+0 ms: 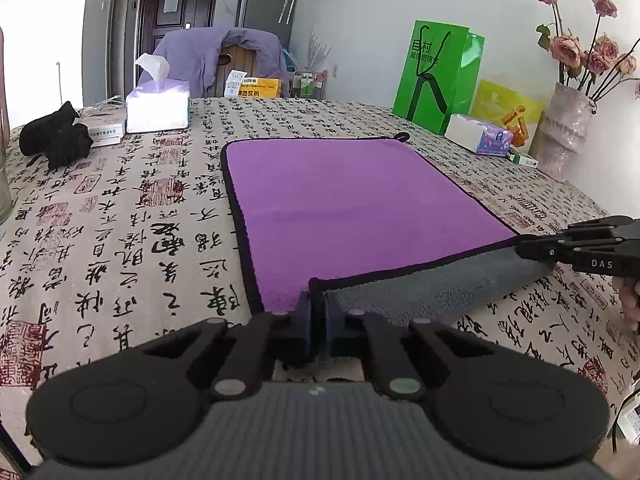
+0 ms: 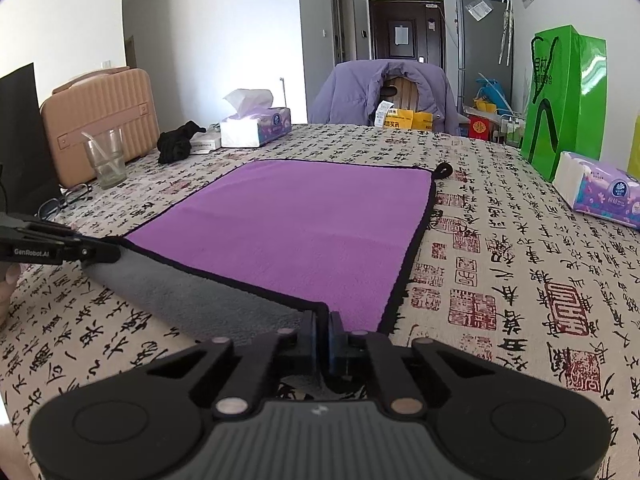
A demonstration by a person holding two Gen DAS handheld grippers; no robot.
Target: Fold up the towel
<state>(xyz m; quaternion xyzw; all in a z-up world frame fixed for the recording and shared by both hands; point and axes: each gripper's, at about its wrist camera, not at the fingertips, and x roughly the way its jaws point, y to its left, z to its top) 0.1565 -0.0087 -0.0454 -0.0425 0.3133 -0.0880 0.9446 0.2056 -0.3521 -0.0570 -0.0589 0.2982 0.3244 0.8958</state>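
Pinching the two near corners of the purple towel (image 1: 352, 204), one in each gripper, with the first fold just under way. Left gripper (image 1: 318, 312) closed tight on the near-left corner, black hem running between its dark pads; right gripper (image 2: 322, 330) clamped the same way on the near-right corner. Lifting the near hem slightly and rolling it back, so that the grey underside (image 2: 180, 296) is showing as a band along the edge between the two grippers. Lying flat across the rest of its area on the calligraphy-print tablecloth (image 1: 120, 240), purple face up, with the hanging loop (image 2: 444, 170) at the far-right corner, toward 1 o'clock in the right wrist view.

Judging the step as the start of a half fold, near edge to far edge, with most of the work still ahead. Calling next for raising both corners together, keeping the hem taut and level between them, then carrying it toward 12 o'clock and laying it on the far hem, corner on corner. Needing equal travel on both sides, since a lag on either would skew the fold. Standing well apart from the path: tissue box (image 1: 158, 106) at 11 o'clock, tissue pack (image 2: 600, 194) at 2 o'clock, green paper bag (image 1: 438, 76) behind it.
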